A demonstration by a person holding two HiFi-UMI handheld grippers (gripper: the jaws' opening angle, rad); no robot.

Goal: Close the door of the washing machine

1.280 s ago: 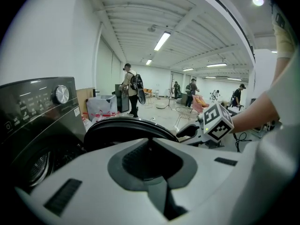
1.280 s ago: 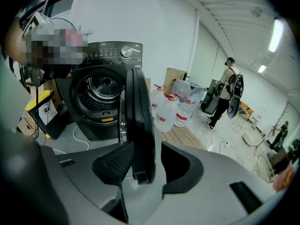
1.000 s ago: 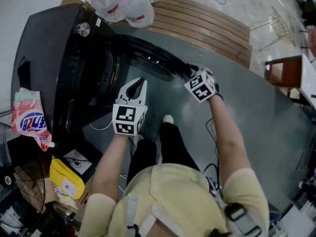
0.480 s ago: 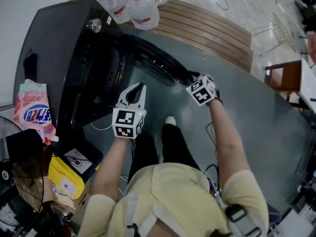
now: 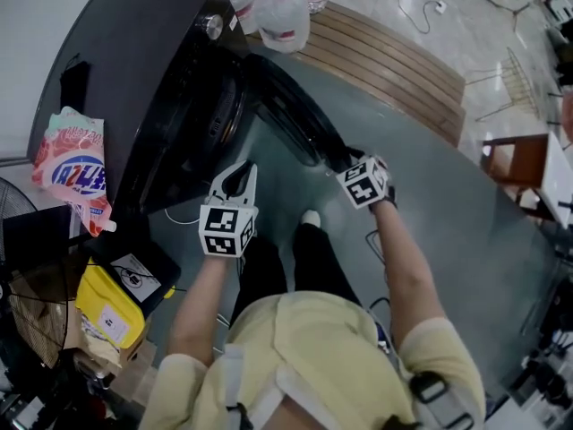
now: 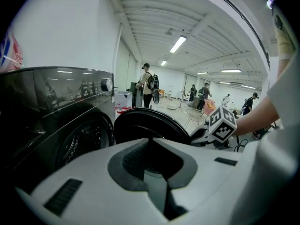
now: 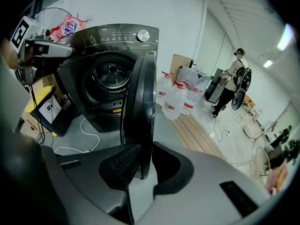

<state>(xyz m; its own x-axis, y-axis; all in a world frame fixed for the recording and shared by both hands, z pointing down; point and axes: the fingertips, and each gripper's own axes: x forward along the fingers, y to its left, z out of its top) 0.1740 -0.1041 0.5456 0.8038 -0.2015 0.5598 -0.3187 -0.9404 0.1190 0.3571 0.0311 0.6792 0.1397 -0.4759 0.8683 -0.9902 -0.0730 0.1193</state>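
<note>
Black door (image 7: 140,88) edge is pinched in my right gripper (image 7: 143,159), whose jaws have just been closing (left gripper (image 6: 151,154): jaws together, empty).

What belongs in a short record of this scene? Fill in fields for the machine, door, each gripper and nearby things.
machine: black washing machine, front-loading
door: open, swung outward
right gripper: jaws have just been closing; clamped on the door's edge
left gripper: shut, empty, clear of the machine
nearby: water bottles beside the machine; detergent bag at its other side
</note>
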